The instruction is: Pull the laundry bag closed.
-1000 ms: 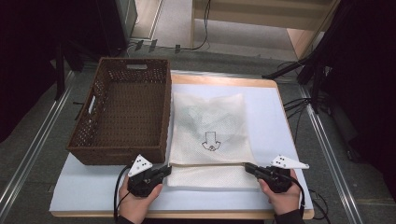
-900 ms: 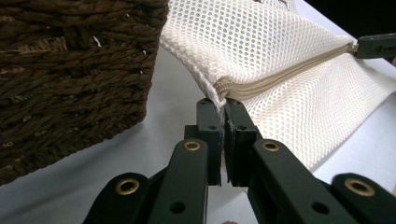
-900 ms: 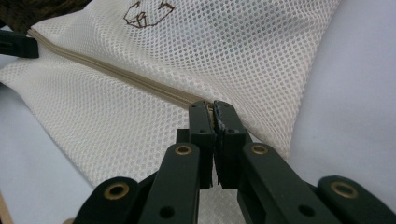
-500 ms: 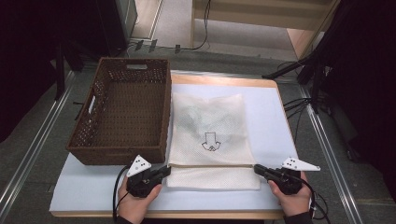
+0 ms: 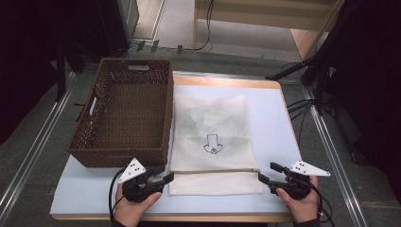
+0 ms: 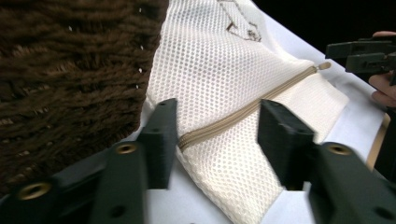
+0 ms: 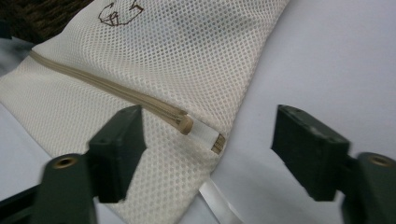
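Observation:
A white mesh bag (image 5: pixel 213 137) with a small arrow print lies flat on the pale table cover. Its beige zipper (image 5: pixel 213 171) runs across the near end. My left gripper (image 5: pixel 165 173) sits at the zipper's left end. Its jaws have just been opening, and the zipper (image 6: pixel 243 114) lies between them untouched. My right gripper (image 5: pixel 267 171) is at the zipper's right end. Its jaws have just been opening too, and the zipper pull (image 7: pixel 187 123) rests free between them. From the left gripper (image 6: pixel 217 135), the right gripper (image 6: pixel 359 53) shows across the bag.
A brown wicker basket (image 5: pixel 125 111) stands empty to the left of the bag, its near corner close to my left gripper. The table's wooden edge (image 5: pixel 189 218) runs just under both hands. Cables (image 5: pixel 298 106) hang off the right side.
Both grippers went from shut on the bag's near end to open. The right hand slid a little to the right along the zipper line. The left hand stayed put.

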The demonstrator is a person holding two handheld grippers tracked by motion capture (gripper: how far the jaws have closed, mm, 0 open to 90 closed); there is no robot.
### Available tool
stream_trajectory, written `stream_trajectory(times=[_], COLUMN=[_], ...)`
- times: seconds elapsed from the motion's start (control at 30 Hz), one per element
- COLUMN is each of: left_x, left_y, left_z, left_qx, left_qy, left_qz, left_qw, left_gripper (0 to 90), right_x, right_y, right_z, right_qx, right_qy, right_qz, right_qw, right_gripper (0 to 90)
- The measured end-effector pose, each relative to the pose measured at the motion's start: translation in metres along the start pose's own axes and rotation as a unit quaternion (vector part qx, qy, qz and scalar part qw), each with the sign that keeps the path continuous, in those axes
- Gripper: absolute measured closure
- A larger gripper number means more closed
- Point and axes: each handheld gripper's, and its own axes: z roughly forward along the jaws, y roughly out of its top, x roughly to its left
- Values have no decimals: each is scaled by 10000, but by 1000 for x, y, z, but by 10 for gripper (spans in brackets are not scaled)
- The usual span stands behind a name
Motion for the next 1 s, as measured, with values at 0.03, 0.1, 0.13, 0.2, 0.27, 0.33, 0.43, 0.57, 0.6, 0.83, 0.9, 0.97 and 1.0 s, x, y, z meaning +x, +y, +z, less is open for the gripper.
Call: stream_trajectory(times=[0.03, 0.1, 0.13, 0.2, 0.27, 0.33, 0.43, 0.57, 0.6, 0.83, 0.9, 0.97, 1.0], left_x=[0, 0, 0, 1, 2, 5, 11, 20, 22, 38, 39, 45, 46], left_y=[0, 0, -1, -1, -1, -2, -5, -6, -7, -8, -9, -9, -8], left_z=[-2, -4, -6, -10, -15, -21, -31, -43, -46, -63, -64, -70, -71], left_qx=[3, -30, -50, -161, -257, -326, -355, -419, -461, -568, -581, -643, -678], left_qy=[40, 45, 64, 111, 214, 234, 316, 431, 484, 780, 803, 856, 877], left_qz=[54, 112, 127, 186, 259, 305, 354, 359, 373, 258, 249, 224, 207], left_qw=[10000, 9999, 9999, 9996, 9991, 9987, 9982, 9975, 9971, 9950, 9948, 9940, 9936], left_gripper=[417, 361, 344, 308, 280, 255, 199, 155, 151, 145, 145, 142, 142], right_x=[0, -1, -2, -4, -6, -7, -9, -13, -13, -20, -21, -23, -23], right_y=[0, -1, -1, -1, 0, 1, 2, 2, 2, -1, -1, -2, -3], right_z=[-1, -2, -3, -4, -7, -8, -11, -12, -12, -11, -11, -10, -10], right_qx=[15, 22, 6, -1, -53, -73, -125, -127, -117, -108, -115, -159, -193], right_qy=[-33, -127, -219, -351, -407, -464, -510, -651, -655, -770, -817, -868, -877], right_qz=[-35, -37, 0, 36, 62, 76, 91, 194, 185, 277, 289, 313, 309], right_qw=[10000, 9999, 9998, 9994, 9991, 9989, 9986, 9976, 9976, 9966, 9962, 9956, 9955], right_gripper=[196, 166, 166, 166, 166, 162, 157, 154, 154, 153, 153, 153, 153])
